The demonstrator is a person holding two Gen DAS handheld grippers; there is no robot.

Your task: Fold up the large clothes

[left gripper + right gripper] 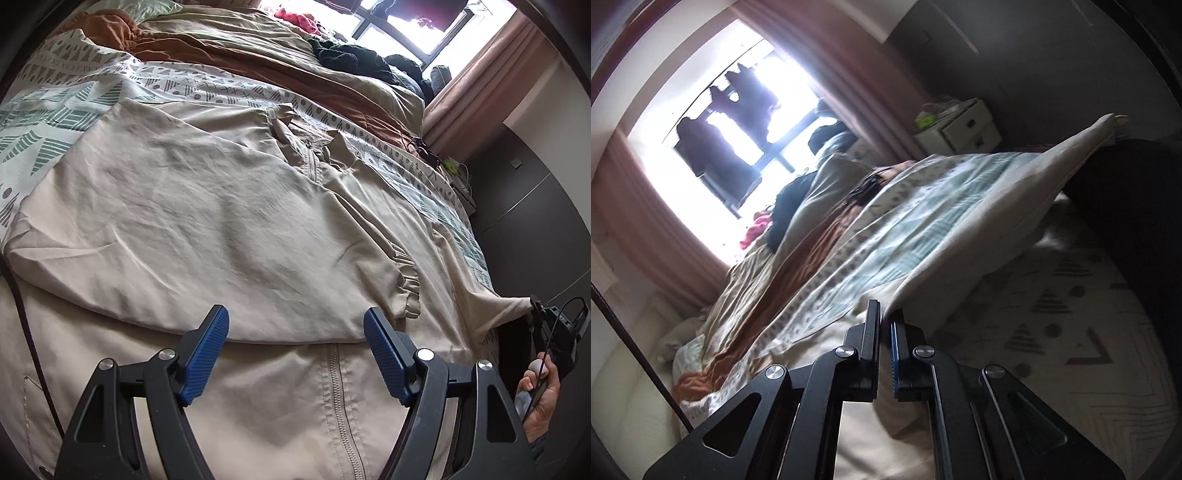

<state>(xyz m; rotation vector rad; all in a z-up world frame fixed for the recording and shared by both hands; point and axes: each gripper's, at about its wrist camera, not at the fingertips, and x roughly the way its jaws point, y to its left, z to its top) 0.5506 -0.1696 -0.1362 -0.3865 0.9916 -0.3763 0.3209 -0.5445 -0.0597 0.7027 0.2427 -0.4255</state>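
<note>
The left tool (295, 325) stood wide, empty, just above the beige jacket (207, 221) on the bed (55, 107). The jacket lay crumpled, one half folded over, its zipper (341, 402) running straight ahead toward the collar. At right, the right tool (885, 317) was clamped on the jacket's pale sleeve, stretched taut.

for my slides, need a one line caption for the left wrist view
Open left gripper hovers over a beige jacket spread on the bed; right gripper pulls its sleeve.
</note>
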